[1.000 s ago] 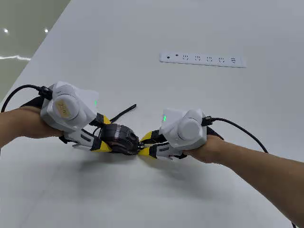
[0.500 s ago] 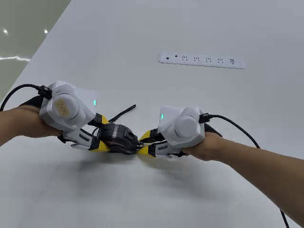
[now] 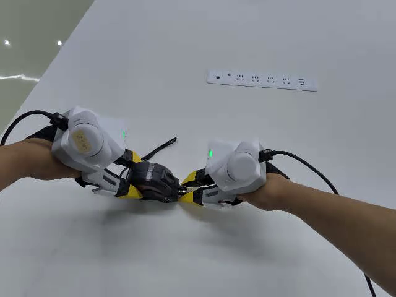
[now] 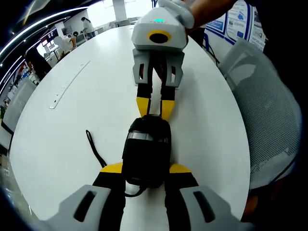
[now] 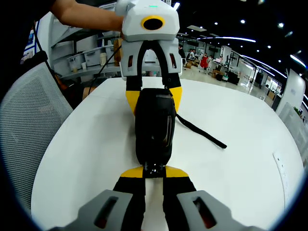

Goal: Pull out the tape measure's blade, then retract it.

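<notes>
**Hook taken up, blade not yet drawn**

Left claw (image 3: 135, 174): sits at 8 o'clock in the head view. It is clamped across the rear of the tape measure (image 3: 154, 181), one yellow tip on each flank of the black case. The left gripper view confirms the case is seated between the tips. The case lies low at the white counter (image 3: 185, 49); whether it rests on the surface cannot be told.

Strap (image 3: 159, 147): runs from the case toward 1 o'clock and lies slack on the counter, clear of both claws.

Right claw (image 3: 187, 187): just right of the case, at its mouth, with the jaws drawn nearly together. In the right gripper view the small metal end hook (image 5: 154, 168) sits between the tips, at 6 o'clock of the case. I judge the hook to be pinched.

Power strip (image 3: 261, 79): at 1 o'clock, well apart from the work and not involved.

Change noted: against the pictures from a second and half a second ago, the left claw and the case have held their place. The right claw has crept slightly leftward, tighter against the case mouth. No length of blade shows between case and hook, then or now.

Finding: the task stands at its very start. The grips are set and the pull has not begun. The next move calls for the right claw to draw toward 3 o'clock while the left claw holds the case steady.

Risks: the thin hook may slip from the tips, or the case may twist in the left claw under the spring's pull.
</notes>
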A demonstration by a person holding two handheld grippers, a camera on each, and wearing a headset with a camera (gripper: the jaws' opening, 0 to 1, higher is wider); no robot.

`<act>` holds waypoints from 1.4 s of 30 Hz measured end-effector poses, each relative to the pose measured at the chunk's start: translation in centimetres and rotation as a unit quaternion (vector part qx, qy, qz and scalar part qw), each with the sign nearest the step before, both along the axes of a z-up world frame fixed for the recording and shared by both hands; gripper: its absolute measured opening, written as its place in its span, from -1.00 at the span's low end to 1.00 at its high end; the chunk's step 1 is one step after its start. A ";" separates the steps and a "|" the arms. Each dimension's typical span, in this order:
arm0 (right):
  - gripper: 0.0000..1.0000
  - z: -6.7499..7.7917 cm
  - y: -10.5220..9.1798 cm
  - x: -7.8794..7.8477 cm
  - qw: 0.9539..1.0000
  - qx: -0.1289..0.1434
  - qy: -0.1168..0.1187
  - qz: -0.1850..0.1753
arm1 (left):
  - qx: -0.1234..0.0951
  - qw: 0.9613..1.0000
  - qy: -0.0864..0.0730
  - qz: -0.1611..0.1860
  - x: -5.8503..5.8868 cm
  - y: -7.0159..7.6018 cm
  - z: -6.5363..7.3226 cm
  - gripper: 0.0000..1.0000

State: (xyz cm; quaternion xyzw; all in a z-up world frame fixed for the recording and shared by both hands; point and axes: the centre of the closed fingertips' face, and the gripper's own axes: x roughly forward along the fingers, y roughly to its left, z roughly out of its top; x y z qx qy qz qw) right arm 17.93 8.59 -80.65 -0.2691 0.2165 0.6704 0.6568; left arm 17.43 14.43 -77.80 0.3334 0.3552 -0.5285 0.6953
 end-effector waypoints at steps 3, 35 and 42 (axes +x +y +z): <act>-0.77 0.0 0.0 0.0 1.000 0.000 0.000 0.000 | 0.000 1.000 0.000 0.000 -0.1 -0.1 0.0 -0.48; -0.77 0.4 -0.6 -0.1 1.000 -0.003 0.001 0.000 | 0.001 1.000 -0.003 -0.002 0.1 0.1 -0.2 -0.48; -0.77 0.5 -0.8 -0.1 1.000 -0.004 -0.001 0.001 | 0.000 1.000 -0.003 -0.001 -0.1 0.0 -0.1 -0.48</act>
